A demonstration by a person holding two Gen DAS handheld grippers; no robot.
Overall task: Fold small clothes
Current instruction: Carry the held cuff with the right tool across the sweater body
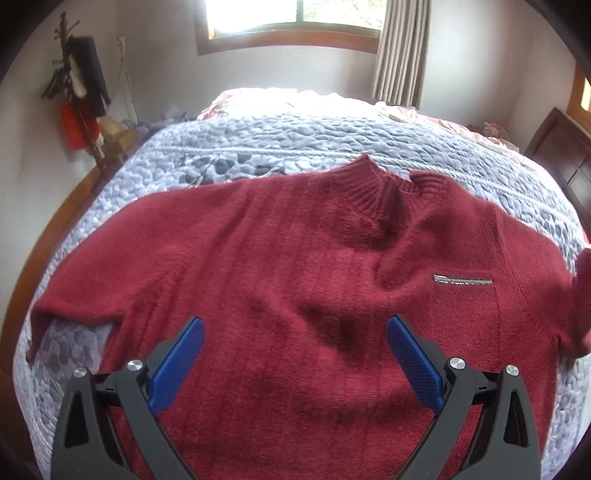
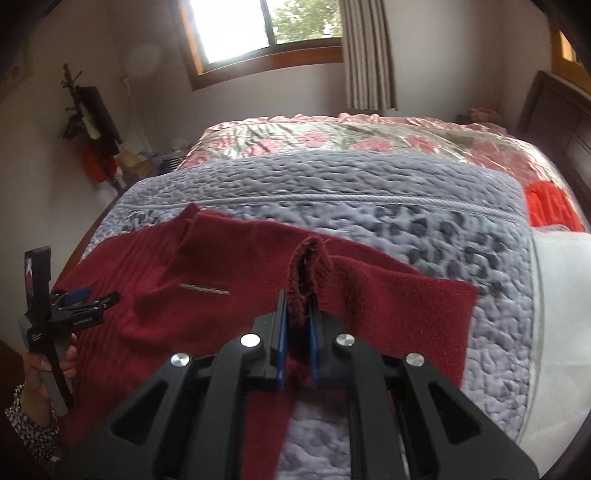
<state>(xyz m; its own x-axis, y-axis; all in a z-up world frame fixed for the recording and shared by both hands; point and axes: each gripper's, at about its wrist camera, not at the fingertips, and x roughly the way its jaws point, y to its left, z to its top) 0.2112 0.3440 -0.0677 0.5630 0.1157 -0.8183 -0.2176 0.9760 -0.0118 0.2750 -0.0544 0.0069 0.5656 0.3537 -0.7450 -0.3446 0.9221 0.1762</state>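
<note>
Against the wall off the bed's left side stands a coat rack (image 1: 79,92) hung with dark and red clothes, with a heap of bags (image 1: 118,134) at its foot. The bed (image 1: 258,125) itself is covered by a grey-lilac quilted spread (image 2: 332,177), and a pink flowered cover (image 2: 332,138) lies along the far edge, below the window (image 1: 291,18) and its striped curtain (image 1: 400,48).

The dark red sweater (image 1: 295,266) lies front up on the quilt near the bed's near edge, ribbed collar (image 1: 384,184) pointing to the far edge. Its left sleeve (image 1: 88,295) stretches flat toward the bed's left edge. On the chest, right of the middle, sits a narrow silver label (image 1: 461,280).

The left gripper (image 1: 295,332) hovers over the sweater's lower body, its blue-padded jaws spread wide apart with nothing between them. In the right wrist view the same tool (image 2: 74,306) shows at the bed's near left, held by a hand (image 2: 37,373) in a patterned sleeve (image 2: 33,432).

Farther right, the right gripper (image 2: 297,314) has its jaws pressed together on a pinch of the sweater's right sleeve (image 2: 406,306); the knit stands up between the pads in a raised loop, while the rest of the sleeve spreads out flat toward the bed's right edge. Near the right edge lie an orange knit (image 2: 546,206) and a white cloth (image 2: 561,295), and a dark wooden headboard (image 2: 554,110) rises beyond.
</note>
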